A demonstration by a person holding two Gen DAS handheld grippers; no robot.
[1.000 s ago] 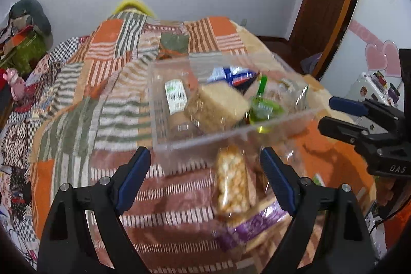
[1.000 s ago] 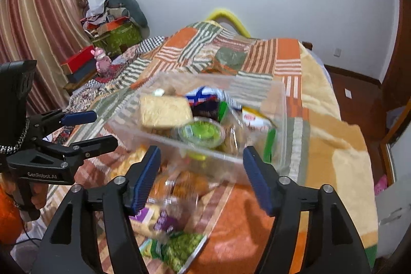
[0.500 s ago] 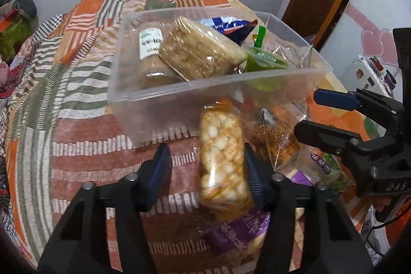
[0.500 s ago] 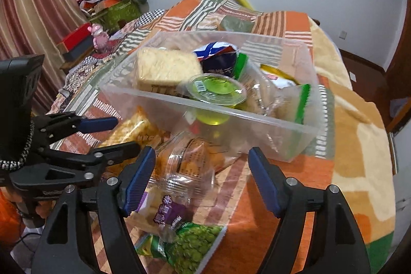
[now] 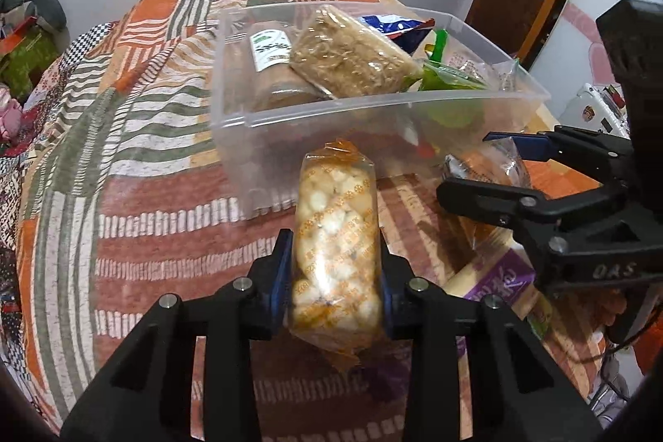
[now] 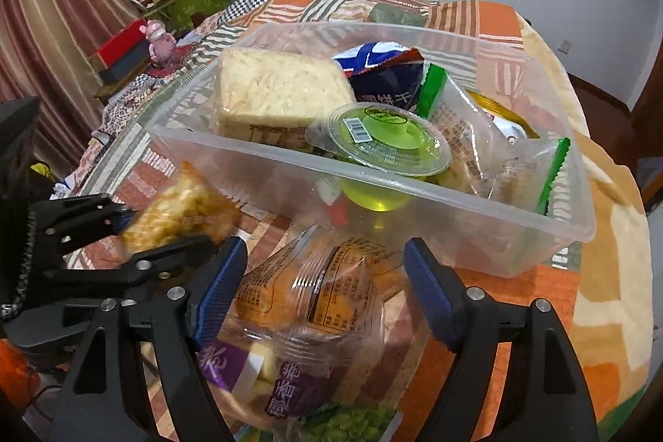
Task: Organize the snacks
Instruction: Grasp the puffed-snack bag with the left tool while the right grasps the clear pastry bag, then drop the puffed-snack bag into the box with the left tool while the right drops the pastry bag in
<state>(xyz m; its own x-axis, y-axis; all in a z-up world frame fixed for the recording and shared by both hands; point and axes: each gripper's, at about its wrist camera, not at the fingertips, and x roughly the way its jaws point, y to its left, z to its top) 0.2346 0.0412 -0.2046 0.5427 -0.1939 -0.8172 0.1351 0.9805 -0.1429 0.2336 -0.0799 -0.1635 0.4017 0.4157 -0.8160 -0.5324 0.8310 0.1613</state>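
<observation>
The left gripper (image 5: 336, 291) is pinching a light, crinkly puffed-snack bag (image 5: 335, 255) around its middle, just near the clear bin (image 5: 373, 102). The right gripper (image 6: 323, 293) is spread around a soft, crushable bread packet (image 6: 319, 288).

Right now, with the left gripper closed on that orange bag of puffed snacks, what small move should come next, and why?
Probably lift the orange snack bag up and forward over the clear bin's near wall. The left gripper is shut on the bag, which sits lower than the bin's rim, just in front of it. The right gripper is open over another packet, clear of that path.
</observation>
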